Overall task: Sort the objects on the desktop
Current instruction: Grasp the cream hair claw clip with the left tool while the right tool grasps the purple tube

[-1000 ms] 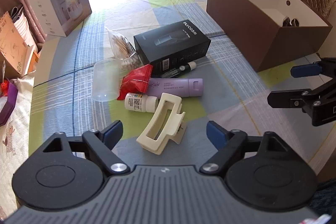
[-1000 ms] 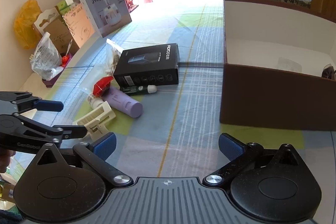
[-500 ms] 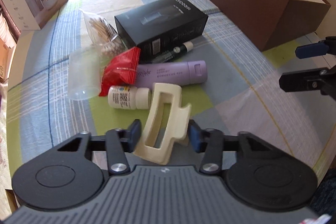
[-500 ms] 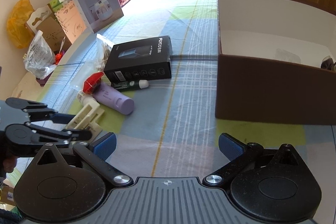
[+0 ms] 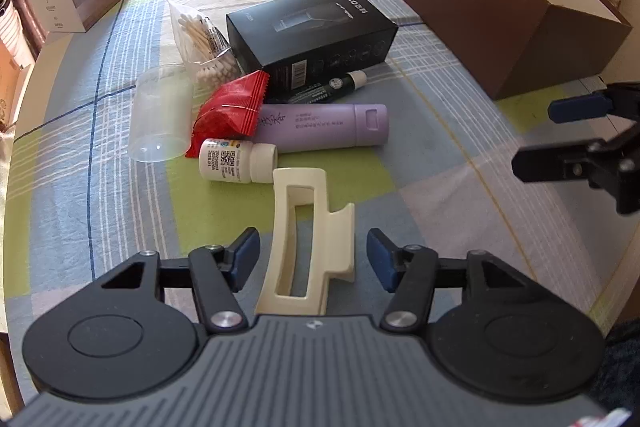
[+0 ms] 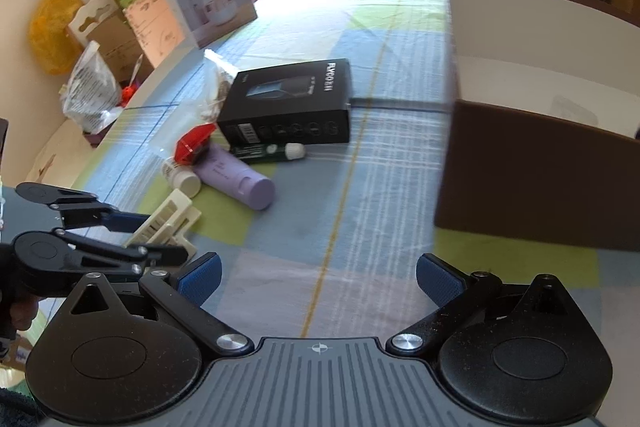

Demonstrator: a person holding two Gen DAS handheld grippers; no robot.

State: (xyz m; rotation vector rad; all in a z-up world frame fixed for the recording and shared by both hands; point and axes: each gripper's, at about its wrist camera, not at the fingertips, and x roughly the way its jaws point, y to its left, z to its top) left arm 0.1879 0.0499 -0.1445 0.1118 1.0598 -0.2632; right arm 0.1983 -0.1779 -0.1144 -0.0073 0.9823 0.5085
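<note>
Left wrist: my left gripper [image 5: 312, 259] has just been opening again, pads clear of the cream hair clip [image 5: 306, 241] lying between them on the checked tablecloth [image 5: 420, 163]. Just beyond it: white pill bottle [image 5: 236, 167], purple tube [image 5: 324, 129], red sachet [image 5: 230, 113], clear cup [image 5: 162, 113], then the black box [image 5: 312, 33]. Brown storage box [image 5: 500, 19] sits far right. My right gripper [image 6: 318, 281] hangs wide and empty over bare cloth.
</note>
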